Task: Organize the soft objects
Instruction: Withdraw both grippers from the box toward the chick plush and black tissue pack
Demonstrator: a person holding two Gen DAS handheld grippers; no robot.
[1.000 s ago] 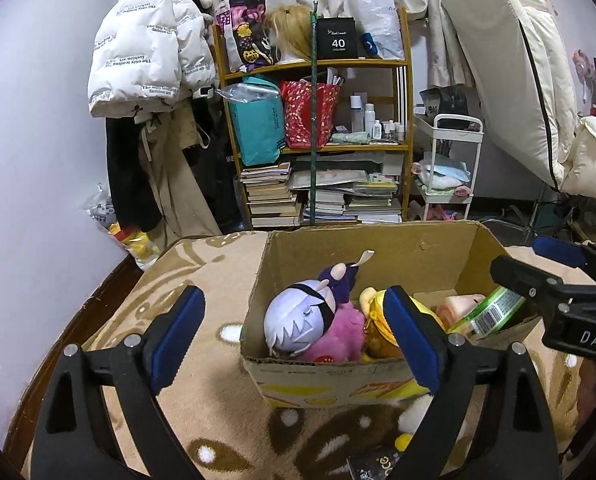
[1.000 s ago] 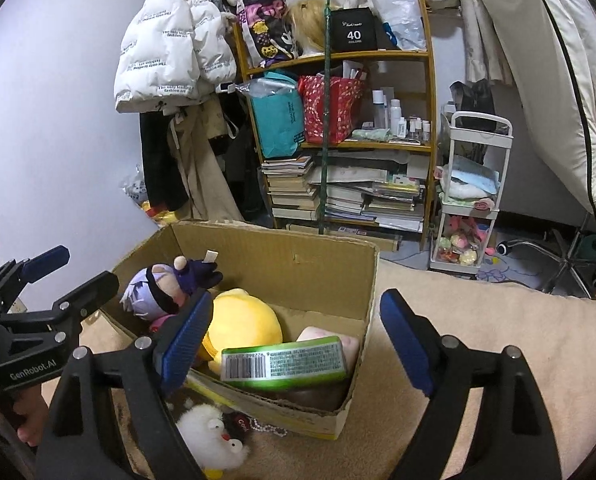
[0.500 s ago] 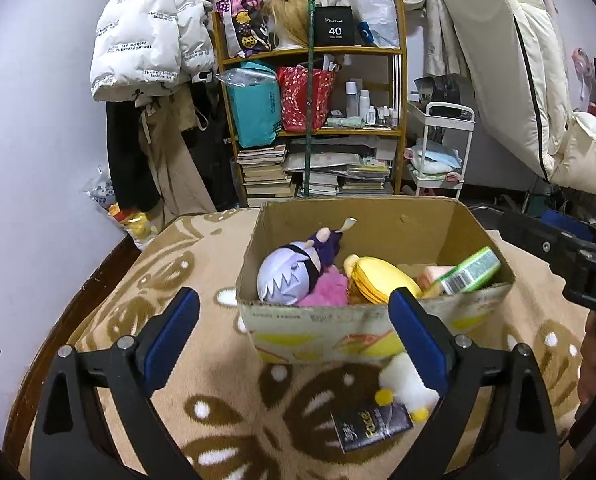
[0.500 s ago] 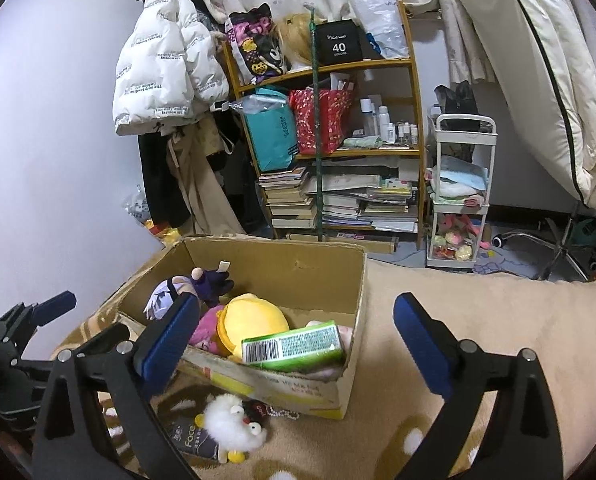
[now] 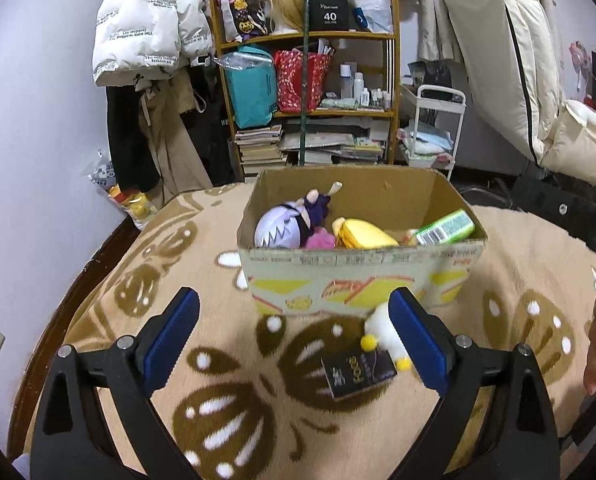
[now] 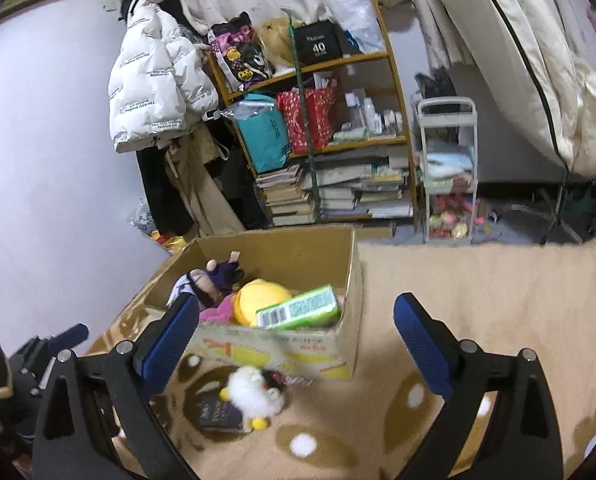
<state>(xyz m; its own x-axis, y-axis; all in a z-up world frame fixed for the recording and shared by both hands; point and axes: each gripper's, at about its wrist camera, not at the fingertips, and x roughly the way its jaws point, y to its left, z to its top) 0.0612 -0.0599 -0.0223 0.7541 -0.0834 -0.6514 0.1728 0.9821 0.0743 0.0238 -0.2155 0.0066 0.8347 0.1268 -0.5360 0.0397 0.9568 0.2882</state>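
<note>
A cardboard box (image 5: 361, 276) stands open ahead of the tool on the patterned blanket, holding a pale-haired doll (image 5: 280, 230), a yellow plush (image 5: 363, 234) and a green pack (image 5: 443, 227) — while a white fluffy toy (image 6: 254, 392) lies outside, nearer, beside a dark packet (image 5: 357, 372).

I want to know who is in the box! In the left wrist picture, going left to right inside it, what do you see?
Purple-haired plush doll → pink plush → yellow plush → green packet, all in the cardboard box.
</note>
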